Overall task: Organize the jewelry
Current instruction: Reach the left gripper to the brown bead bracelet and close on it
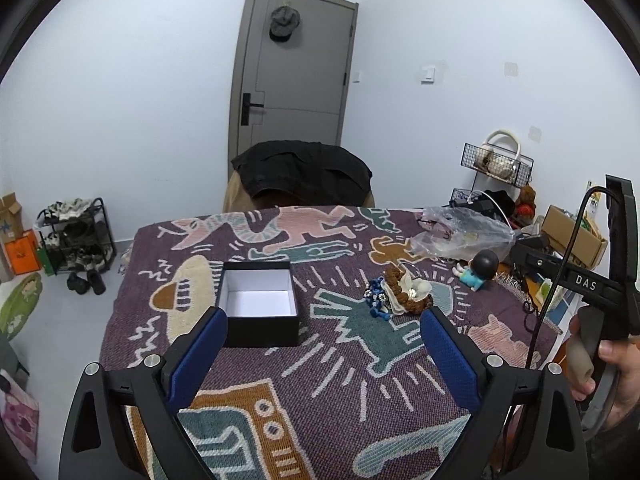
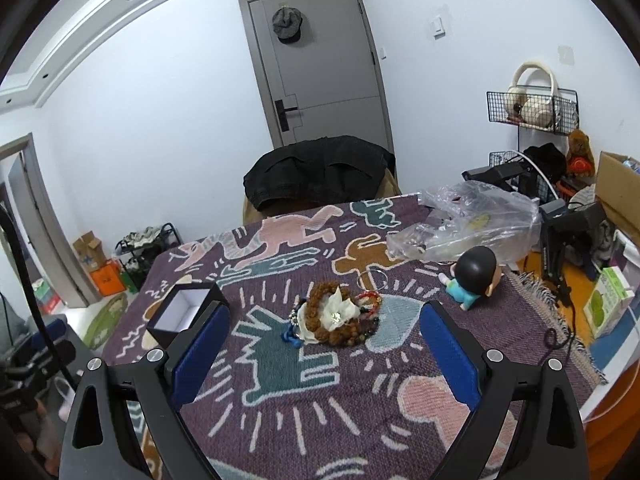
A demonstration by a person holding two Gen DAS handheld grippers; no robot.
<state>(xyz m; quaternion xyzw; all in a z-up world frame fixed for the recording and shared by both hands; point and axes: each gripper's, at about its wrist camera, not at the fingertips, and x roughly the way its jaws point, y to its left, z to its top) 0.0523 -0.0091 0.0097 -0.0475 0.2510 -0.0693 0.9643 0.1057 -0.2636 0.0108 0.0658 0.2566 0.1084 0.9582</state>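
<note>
An open black box [image 1: 259,304] with a white inside stands on the patterned cloth; it also shows at the left in the right wrist view [image 2: 185,313]. A pile of jewelry [image 1: 398,291], with brown bead bracelets, a white flower piece and blue beads, lies to the box's right; it also shows in the right wrist view [image 2: 338,314]. My left gripper [image 1: 322,334] is open and empty, just short of the box and the pile. My right gripper [image 2: 325,330] is open and empty, above the cloth with the pile just ahead of its fingers. Its handle and the hand holding it [image 1: 592,308] show at the right of the left wrist view.
A small figurine with a black head [image 2: 472,276] lies right of the pile. A crumpled clear plastic bag [image 2: 472,224] sits at the table's far right. A chair with a black jacket [image 1: 300,176] stands behind the table. Shelves and boxes crowd the right side.
</note>
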